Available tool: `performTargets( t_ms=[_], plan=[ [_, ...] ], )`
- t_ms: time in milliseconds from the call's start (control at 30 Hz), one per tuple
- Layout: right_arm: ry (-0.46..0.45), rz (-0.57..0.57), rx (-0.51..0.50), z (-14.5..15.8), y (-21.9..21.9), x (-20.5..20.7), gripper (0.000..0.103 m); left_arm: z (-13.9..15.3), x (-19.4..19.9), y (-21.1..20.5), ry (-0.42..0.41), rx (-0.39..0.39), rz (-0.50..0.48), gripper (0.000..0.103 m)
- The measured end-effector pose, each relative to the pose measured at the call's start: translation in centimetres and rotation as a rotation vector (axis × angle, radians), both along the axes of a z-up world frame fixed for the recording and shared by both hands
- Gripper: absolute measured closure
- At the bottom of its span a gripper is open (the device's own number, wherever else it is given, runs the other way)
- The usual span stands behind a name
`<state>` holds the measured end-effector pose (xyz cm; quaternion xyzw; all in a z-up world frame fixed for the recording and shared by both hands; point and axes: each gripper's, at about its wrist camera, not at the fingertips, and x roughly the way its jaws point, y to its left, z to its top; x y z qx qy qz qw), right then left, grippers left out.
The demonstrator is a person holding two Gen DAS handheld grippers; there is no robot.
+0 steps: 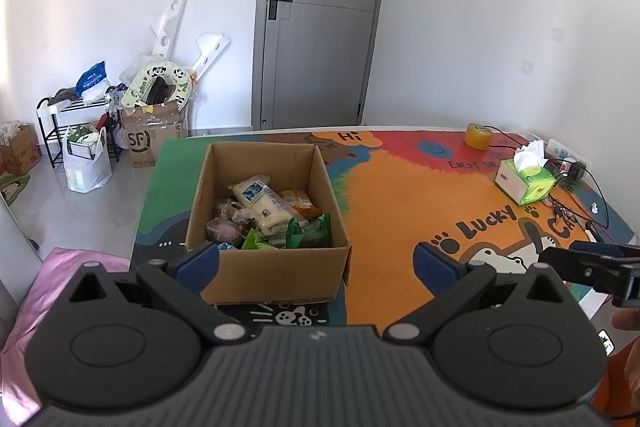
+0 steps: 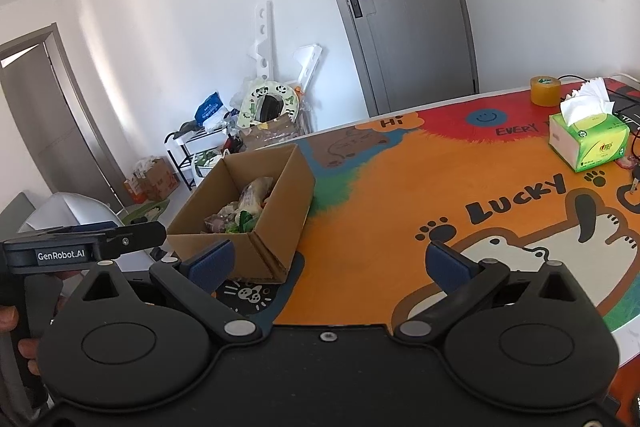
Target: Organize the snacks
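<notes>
An open cardboard box [image 1: 264, 267] stands on the colourful table mat [image 1: 400, 195], holding several wrapped snacks: a long pale packet [image 1: 262, 201], green packets [image 1: 310, 231] and a purple one [image 1: 222, 229]. My left gripper [image 1: 316, 261] hovers just in front of the box, open, nothing between its blue pads. The right wrist view shows the same box [image 2: 264, 223] to the left, snacks [image 2: 244, 213] inside. My right gripper [image 2: 330, 261] is open and empty over the mat [image 2: 400, 187], right of the box. The other gripper's body [image 2: 80, 247] shows at the left edge.
A green tissue box [image 1: 524, 179] and a roll of yellow tape [image 1: 478, 135] sit at the table's far right, with cables and keys [image 1: 568, 211] beside them. Beyond the table are a grey door [image 1: 320, 19], a shoe rack [image 1: 76, 131], bags and cardboard boxes on the floor.
</notes>
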<state>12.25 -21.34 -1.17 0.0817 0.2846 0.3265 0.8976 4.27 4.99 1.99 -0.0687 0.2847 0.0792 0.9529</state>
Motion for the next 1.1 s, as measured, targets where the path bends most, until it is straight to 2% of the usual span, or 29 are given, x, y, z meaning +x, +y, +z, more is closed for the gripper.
performTargets(
  t_ms=[1100],
  plan=[
    [0.003,-0.003,-0.023,-0.3,0.8,-0.1,0.000,0.1,-0.6,0.9,-0.002,-0.005,-0.002,0.000]
  ],
)
